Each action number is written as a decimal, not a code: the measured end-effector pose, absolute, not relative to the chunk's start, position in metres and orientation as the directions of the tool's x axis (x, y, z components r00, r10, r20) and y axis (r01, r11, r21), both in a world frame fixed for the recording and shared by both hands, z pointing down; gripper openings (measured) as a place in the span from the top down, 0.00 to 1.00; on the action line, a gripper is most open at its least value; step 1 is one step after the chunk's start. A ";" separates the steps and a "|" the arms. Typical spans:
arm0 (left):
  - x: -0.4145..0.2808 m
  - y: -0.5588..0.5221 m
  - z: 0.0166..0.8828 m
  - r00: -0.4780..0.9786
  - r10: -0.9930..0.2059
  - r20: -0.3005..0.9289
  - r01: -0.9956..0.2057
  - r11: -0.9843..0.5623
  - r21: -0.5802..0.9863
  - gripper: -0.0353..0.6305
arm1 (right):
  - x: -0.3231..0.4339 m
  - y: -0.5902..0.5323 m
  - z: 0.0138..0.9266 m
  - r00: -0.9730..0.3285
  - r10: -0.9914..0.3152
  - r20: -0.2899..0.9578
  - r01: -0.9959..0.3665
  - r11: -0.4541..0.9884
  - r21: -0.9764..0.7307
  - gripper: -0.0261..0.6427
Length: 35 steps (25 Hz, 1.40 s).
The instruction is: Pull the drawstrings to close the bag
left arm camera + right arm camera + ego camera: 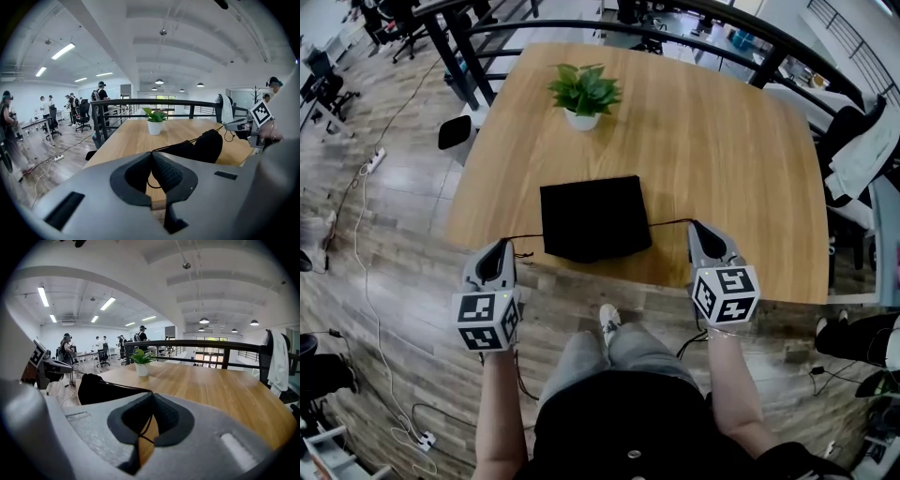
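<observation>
A black fabric drawstring bag point(593, 217) lies on the light wooden table point(722, 141), at the middle of its near edge. Its body looks slightly puffed rather than flat.

The left gripper point(504, 245) is off the table's near left corner, over the wood-plank floor point(403, 281). Its jaws are pressed together on a thin black cord, the left drawstring point(525, 236). That cord runs almost straight from the jaws to the bag's near left corner.

The right gripper point(699, 229) is over the near edge, to the right of the bag. Its jaws are likewise closed, pinching the right drawstring point(670, 223). This cord leaves the bag's near right corner and reaches the jaws in a shallow arc. A short loop of it hangs behind the pads.

The two grippers stand well apart with the bag between them, and neither touches the bag itself.

A small green plant in a white pot point(583, 96) stands toward the far edge, left of centre and well apart from the bag. A black metal railing point(609, 26) curves round the far side of the table. A white garment point(867, 155) hangs beyond the right edge.
</observation>
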<state>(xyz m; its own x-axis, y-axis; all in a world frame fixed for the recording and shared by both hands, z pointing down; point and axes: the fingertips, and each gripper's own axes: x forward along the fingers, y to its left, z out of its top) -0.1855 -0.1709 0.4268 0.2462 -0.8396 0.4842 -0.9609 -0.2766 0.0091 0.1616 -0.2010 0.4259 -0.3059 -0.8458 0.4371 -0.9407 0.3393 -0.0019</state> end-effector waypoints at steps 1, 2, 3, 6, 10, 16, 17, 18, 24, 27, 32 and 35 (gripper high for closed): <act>-0.184 -0.174 0.431 0.247 -0.834 0.494 -0.961 -0.277 0.011 0.91 | 0.162 -0.204 0.430 -0.305 -0.842 0.445 -0.941 0.339 -0.004 0.96; -0.183 -0.176 0.436 0.247 -0.828 0.503 -0.961 -0.278 0.015 0.91 | 0.163 -0.206 0.435 -0.304 -0.838 0.453 -0.941 0.338 -0.006 0.96; -0.181 -0.178 0.440 0.248 -0.823 0.512 -0.961 -0.277 0.020 0.91 | 0.163 -0.209 0.439 -0.303 -0.835 0.460 -0.941 0.337 -0.009 0.96; -0.177 -0.185 0.452 0.252 -0.809 0.531 -0.960 -0.277 0.033 0.91 | 0.162 -0.217 0.451 -0.305 -0.822 0.481 -0.941 0.338 -0.018 0.96; -0.170 -0.195 0.465 0.263 -0.788 0.556 -0.957 -0.286 0.049 0.91 | 0.159 -0.225 0.466 -0.316 -0.799 0.511 -0.937 0.349 -0.033 0.96; -0.154 -0.202 0.485 0.302 -0.747 0.592 -0.944 -0.321 0.075 0.91 | 0.147 -0.230 0.490 -0.343 -0.761 0.551 -0.926 0.374 -0.059 0.96; -0.150 -0.202 0.489 0.311 -0.737 0.600 -0.940 -0.331 0.081 0.91 | 0.144 -0.230 0.494 -0.348 -0.753 0.558 -0.923 0.379 -0.064 0.95; -0.146 -0.202 0.493 0.319 -0.727 0.607 -0.937 -0.339 0.087 0.91 | 0.141 -0.230 0.498 -0.354 -0.744 0.567 -0.920 0.384 -0.070 0.95; -0.128 -0.201 0.510 0.358 -0.690 0.629 -0.923 -0.361 0.129 0.91 | 0.123 -0.229 0.517 -0.377 -0.699 0.608 -0.905 0.417 -0.081 0.95; -0.124 -0.200 0.515 0.364 -0.680 0.637 -0.921 -0.366 0.136 0.91 | 0.118 -0.227 0.526 -0.391 -0.677 0.623 -0.900 0.424 -0.104 0.95; -0.124 -0.197 0.522 0.359 -0.671 0.649 -0.921 -0.366 0.131 0.91 | 0.114 -0.221 0.539 -0.408 -0.642 0.649 -0.896 0.419 -0.149 0.91; -0.124 -0.194 0.523 0.358 -0.667 0.654 -0.922 -0.362 0.137 0.91 | 0.115 -0.218 0.539 -0.415 -0.640 0.646 -0.899 0.396 -0.186 0.90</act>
<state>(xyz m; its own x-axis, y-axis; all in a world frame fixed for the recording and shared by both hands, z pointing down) -0.1238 -0.1936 0.5226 0.3585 -0.6666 0.6536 -0.9222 -0.3617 0.1369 0.1153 -0.2180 0.5394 -0.4155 -0.6400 0.6463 -0.8993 0.3958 -0.1861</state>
